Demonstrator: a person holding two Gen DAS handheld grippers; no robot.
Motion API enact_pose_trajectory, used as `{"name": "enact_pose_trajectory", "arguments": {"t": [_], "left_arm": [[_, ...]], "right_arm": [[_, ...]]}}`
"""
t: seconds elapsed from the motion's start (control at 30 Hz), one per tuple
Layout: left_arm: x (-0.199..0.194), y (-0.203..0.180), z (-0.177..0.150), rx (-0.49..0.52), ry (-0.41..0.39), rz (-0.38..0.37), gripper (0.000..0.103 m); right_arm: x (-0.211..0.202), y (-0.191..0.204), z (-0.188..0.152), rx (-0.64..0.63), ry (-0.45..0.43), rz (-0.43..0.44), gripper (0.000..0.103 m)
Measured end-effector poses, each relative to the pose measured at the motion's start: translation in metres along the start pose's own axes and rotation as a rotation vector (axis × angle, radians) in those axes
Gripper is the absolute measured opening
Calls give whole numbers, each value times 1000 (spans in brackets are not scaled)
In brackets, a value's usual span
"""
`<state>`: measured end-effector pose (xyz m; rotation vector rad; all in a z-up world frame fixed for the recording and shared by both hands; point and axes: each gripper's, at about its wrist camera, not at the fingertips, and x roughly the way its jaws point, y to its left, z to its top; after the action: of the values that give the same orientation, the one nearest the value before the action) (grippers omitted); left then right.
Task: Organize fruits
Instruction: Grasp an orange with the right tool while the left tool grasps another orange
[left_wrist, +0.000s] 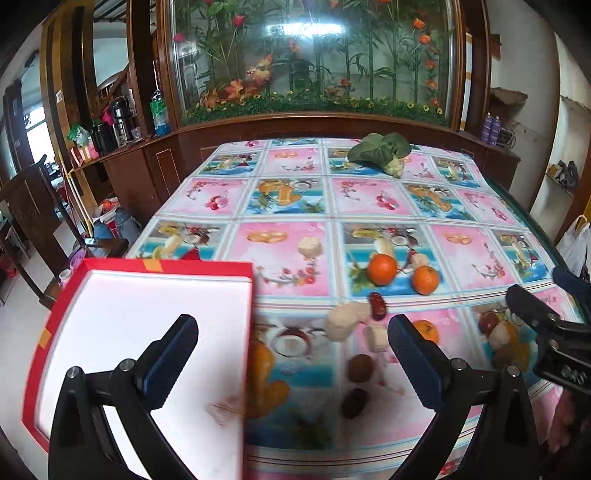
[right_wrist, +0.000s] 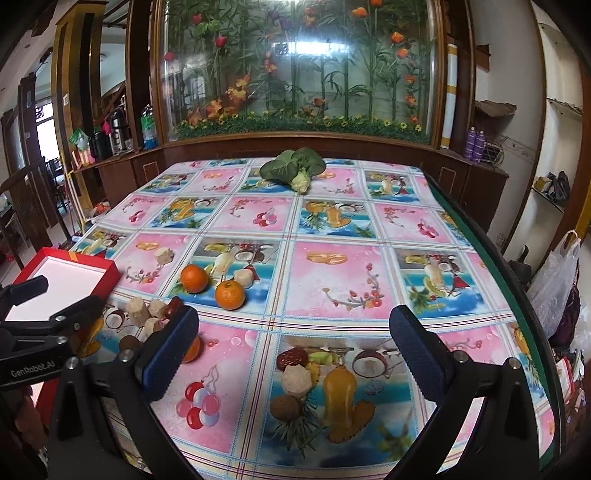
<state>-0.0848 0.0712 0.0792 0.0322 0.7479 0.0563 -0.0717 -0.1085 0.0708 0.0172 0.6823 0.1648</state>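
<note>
- Two oranges (right_wrist: 194, 278) (right_wrist: 229, 294) near each other on the table (right_wrist: 332, 280), at about 10 o'clock from centre in the right wrist view; seen in the left wrist view at 2 o'clock (left_wrist: 382, 268) (left_wrist: 425, 279).
- Third orange (left_wrist: 426, 329) partly hidden behind the right-hand finger in the left wrist view.
- Pale beige chunks (right_wrist: 137, 311) and a dark red date (right_wrist: 173, 307) clustered just beside the oranges, toward 9 o'clock.
- Another date (right_wrist: 291, 359), a beige chunk (right_wrist: 295, 380) and a brown round fruit (right_wrist: 284, 408) grouped near 6 o'clock in the right wrist view.
- Red box (left_wrist: 147, 354) with white inside, at 8 o'clock in the left wrist view, on the table's left edge, apart from the fruit.
- Leafy green vegetable (right_wrist: 291, 168) at 12 o'clock, far side of the table, well apart from everything else.
- Left gripper (left_wrist: 293, 345) above the box edge and fruit, fingers spread wide, gripping nothing.
- Right gripper (right_wrist: 293, 341) above the tablecloth, fingers spread wide, gripping nothing.
- Glass case of artificial flowers (right_wrist: 295, 66) beyond the table at 12 o'clock.
</note>
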Motion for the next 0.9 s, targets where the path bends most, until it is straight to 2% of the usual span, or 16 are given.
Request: {"name": "enact_pose_trajectory", "arguments": {"t": [0.33, 0.57, 0.6, 0.73, 0.8, 0.87, 0.9], "left_arm": [[12, 7, 25, 123, 19, -2, 102], [30, -4, 32, 135, 66, -64, 102], [32, -6, 33, 143, 67, -68, 102], [39, -15, 35, 176, 84, -90, 102], [42, -19, 37, 182, 95, -118, 102], [45, -25, 38, 191, 105, -139, 102], [47, -29, 39, 197, 112, -145, 102]], "right_arm": [[61, 19, 21, 24, 131, 127, 101], [94, 27, 20, 22, 238, 177, 82], [98, 27, 19, 23, 250, 180, 76], [115, 28, 17, 35, 294, 193, 63], [121, 28, 16, 34, 312, 190, 51], [120, 29, 15, 16, 307, 204, 46], [120, 30, 15, 11, 311, 226, 38]]}}
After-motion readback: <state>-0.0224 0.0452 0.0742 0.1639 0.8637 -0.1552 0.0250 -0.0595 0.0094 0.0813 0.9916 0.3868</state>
